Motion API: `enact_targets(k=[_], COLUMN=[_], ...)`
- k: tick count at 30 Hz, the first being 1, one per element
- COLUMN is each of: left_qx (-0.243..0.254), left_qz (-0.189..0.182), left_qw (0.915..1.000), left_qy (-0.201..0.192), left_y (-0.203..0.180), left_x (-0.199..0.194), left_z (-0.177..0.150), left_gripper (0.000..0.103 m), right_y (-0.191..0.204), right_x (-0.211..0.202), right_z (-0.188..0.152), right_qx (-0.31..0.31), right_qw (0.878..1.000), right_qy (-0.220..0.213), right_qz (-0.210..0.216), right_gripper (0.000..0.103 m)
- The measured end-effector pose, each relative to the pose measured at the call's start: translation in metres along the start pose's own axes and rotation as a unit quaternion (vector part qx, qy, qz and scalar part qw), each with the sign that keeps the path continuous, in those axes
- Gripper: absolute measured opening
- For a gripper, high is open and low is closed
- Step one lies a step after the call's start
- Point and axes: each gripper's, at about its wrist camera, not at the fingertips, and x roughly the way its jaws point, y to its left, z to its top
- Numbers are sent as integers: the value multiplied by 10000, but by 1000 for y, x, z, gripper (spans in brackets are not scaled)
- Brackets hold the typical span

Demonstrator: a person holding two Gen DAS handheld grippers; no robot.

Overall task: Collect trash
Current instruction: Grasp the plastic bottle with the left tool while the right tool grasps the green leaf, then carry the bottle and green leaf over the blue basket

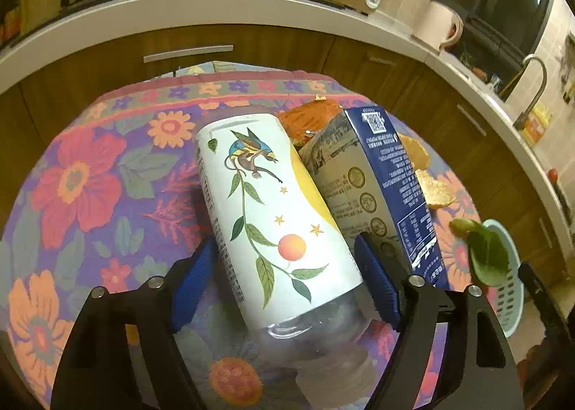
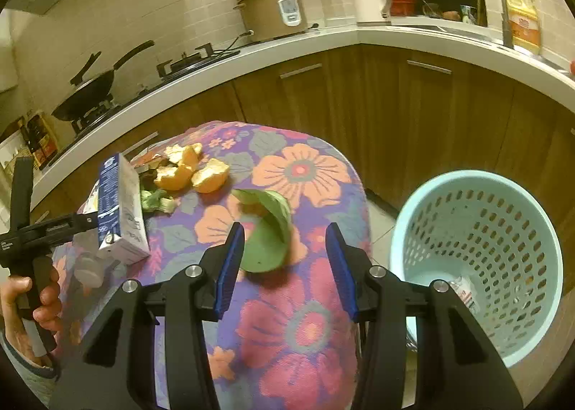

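Trash lies spread over the floral tablecloth of a small table in front of the kitchen counter. The left wrist view shows a plastic bottle with a white illustrated label lying on its side, cap toward the camera, between the blue pads of the left gripper. The jaws stand wide and each pad sits close beside the bottle; whether they press it cannot be told. A blue and grey carton touches the bottle's right side, with an orange wrapper behind both, toward the table's far edge, and orange peel just right of the carton.

The right wrist view shows what the left one barely catches: a green leaf hanging curled between the wide-open fingers of the right gripper, touching the left pad only, the right pad well clear. Here the peel shows as several pieces near the far edge, with green vegetable scraps beside the carton. A pale blue perforated basket stands on the floor beside the table's right edge, with some scraps of paper inside. A hand gripping the left tool's handle appears at the left border.
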Motion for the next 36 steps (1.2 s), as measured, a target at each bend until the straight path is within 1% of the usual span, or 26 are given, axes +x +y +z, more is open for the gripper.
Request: enact_targets(k=[1,2,3,7,10,13,15,16,17,18,20,21,22,25,28,32,34,36], left_qx=[8,35,55,26,-15,-60,-78,-93,-97,-92,-143,-199,-232,-198,-46,232,431,626], left_qz=[-21,-24,-30,-65,-131,-99,-71,-80,-120,-197,-450,-622,-688,-793,-910,-1169,-1340,-1471], left_qw=[10000,10000,10000,9999,9997,9996,9995,9995,9994,9992,9982,9971,9964,9946,9923,9874,9839,9816], left_qy=[-31,-53,-69,-155,-218,-256,-281,-294,-315,-327,-370,-401,-441,-638,-837,-1039,-1104,-1040], left_y=[1,1,1,6,12,19,25,28,32,34,40,44,46,46,35,6,-16,-41], left_x=[-2,-4,-5,-12,-20,-29,-35,-38,-42,-46,-53,-59,-62,-78,-94,-113,-119,-118], left_z=[-1,-2,-4,-8,-14,-22,-27,-28,-30,-32,-33,-34,-35,-35,-34,-32,-30,-31], left_gripper=[71,70,69,66,64,64,64,63,63,63,63,63,63,63,63,63,63,63], right_y=[-1,0,1,12,21,27,28,28,27,27,27,28,29,34,37,31,24,12], right_x=[1,3,6,22,35,54,61,64,65,65,63,60,57,41,24,3,-6,-15], right_z=[-2,-3,-4,3,11,15,15,14,12,11,7,6,5,6,9,13,14,14], right_qx=[0,-14,-38,-214,-437,-596,-614,-601,-562,-546,-541,-547,-558,-597,-600,-493,-410,-281], right_qw=[10000,10000,10000,9996,9984,9957,9949,9947,9948,9949,9950,9953,9956,9962,9965,9970,9970,9969], right_qy=[19,32,46,145,170,395,508,556,576,587,552,487,427,160,-60,-245,-314,-389], right_qz=[-1,-19,-49,-114,-328,-591,-614,-614,-620,-612,-631,-634,-616,-612,-571,-538,-576,-626], right_gripper=[45,49,51,51,51,51,38,29,23,13,3,2,2,1,1,1,1,1])
